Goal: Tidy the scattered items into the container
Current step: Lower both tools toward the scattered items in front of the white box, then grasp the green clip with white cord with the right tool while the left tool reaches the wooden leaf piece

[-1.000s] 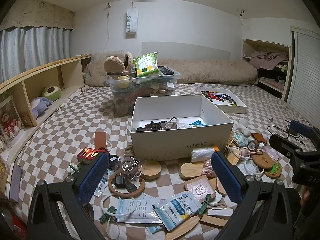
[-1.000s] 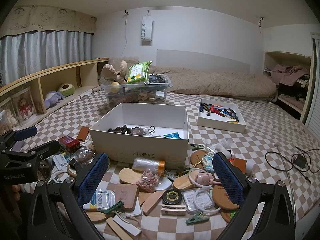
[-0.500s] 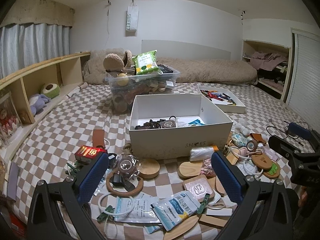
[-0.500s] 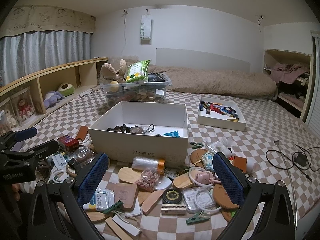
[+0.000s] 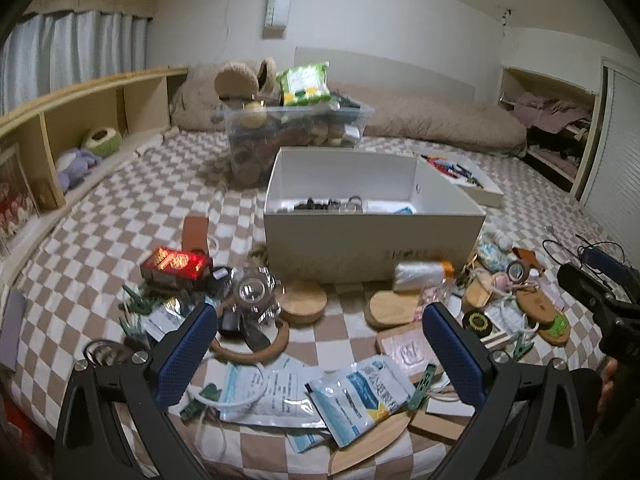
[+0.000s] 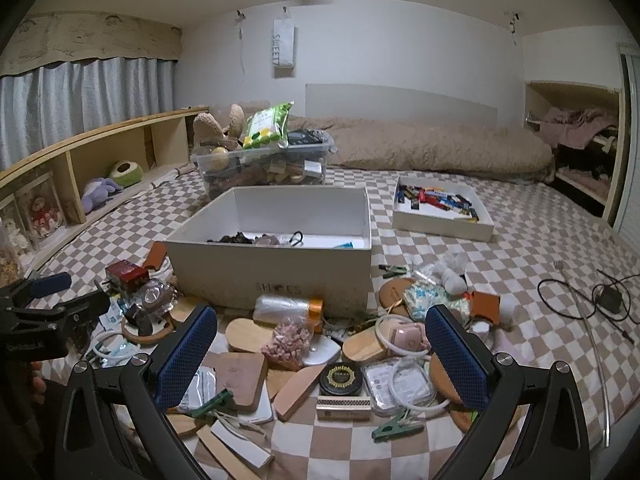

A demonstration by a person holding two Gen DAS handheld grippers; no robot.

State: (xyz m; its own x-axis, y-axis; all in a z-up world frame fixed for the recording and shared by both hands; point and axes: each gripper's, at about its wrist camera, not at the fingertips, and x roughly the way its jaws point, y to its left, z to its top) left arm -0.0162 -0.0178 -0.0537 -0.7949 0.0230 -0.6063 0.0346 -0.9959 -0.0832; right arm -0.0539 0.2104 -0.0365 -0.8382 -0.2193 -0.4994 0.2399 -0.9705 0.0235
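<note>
1. Shoebox (image 6: pixel 276 276): white, open-topped, printed "SHOES" on its near wall, sitting mid-bed on the checked bedspread (image 6: pixel 460 252), with a few small dark items inside.
2. Clutter (image 6: pixel 320 356) lies scattered just near the box.
3. Left gripper (image 5: pixel 320 354) gapes wide, empty.
4. Right gripper (image 6: pixel 322 356) likewise wide, empty.

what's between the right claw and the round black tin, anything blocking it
Nothing visible blocks it. The right claw hangs open above the clutter, and the round black tin lies face up between its fingers with nothing on top. A matchbox and a wooden wedge crowd its sides. The white shoe box stands beyond, open-topped.
</note>
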